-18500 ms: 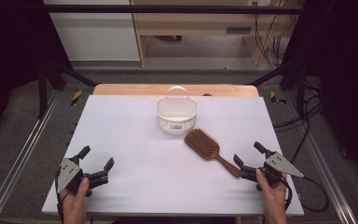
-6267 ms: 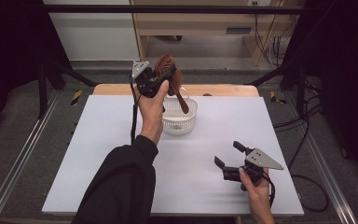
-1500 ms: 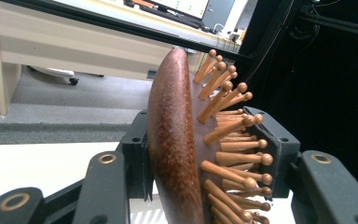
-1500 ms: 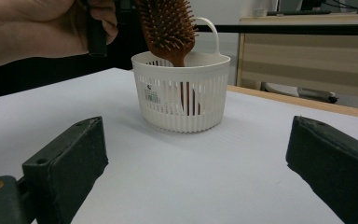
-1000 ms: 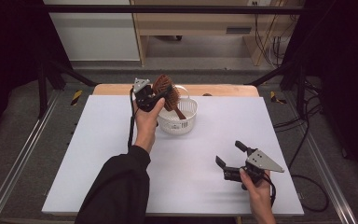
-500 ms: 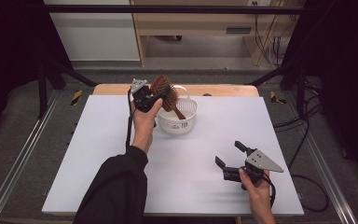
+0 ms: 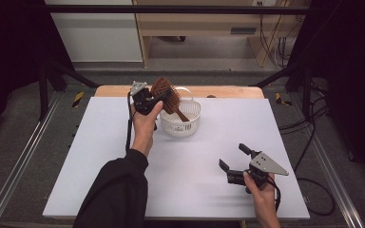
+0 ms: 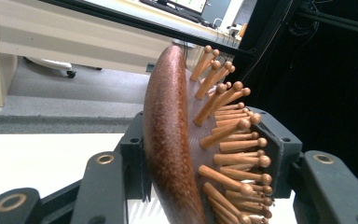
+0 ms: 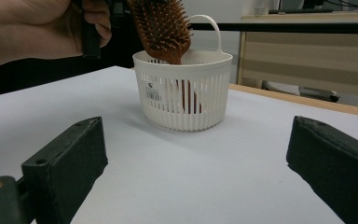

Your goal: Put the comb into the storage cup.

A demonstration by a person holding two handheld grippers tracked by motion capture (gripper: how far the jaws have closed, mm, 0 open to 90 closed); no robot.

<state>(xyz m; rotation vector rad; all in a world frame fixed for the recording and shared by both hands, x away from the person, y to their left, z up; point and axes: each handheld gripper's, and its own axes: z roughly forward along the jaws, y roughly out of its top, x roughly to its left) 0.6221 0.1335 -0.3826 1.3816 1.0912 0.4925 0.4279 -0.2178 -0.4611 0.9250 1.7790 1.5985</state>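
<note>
1. Handle of the brown wooden paddle hairbrush with round-tipped wooden bristles (image 7: 166, 97) half hidden: lower end sunk inside the white slatted plastic basket with a hoop handle (image 7: 183, 117), seen through the slats in the right gripper view (image 9: 189, 100).
2. In the left gripper view, brush head (image 8: 170, 154) cut off at the bottom edge; table mostly blocked behind it.
3. Left gripper (image 7: 147, 100) raised above the table, jaws clamped on the brush head (one on the smooth back, one against the bristle side), brush tilted over the basket's near-left rim.
4. Left hand (image 7: 145, 126) wrapped round the gripper body; dark sleeve (image 7: 116, 194) cut off at the bottom edge.
5. Right gripper (image 7: 235, 166) low over the white table (image 7: 100, 156) near its front right edge, jaws spread wide, nothing between them.
6. Basket near the far edge, centre; bare table to left, right and front, with the right gripper well apart from the basket.
</note>
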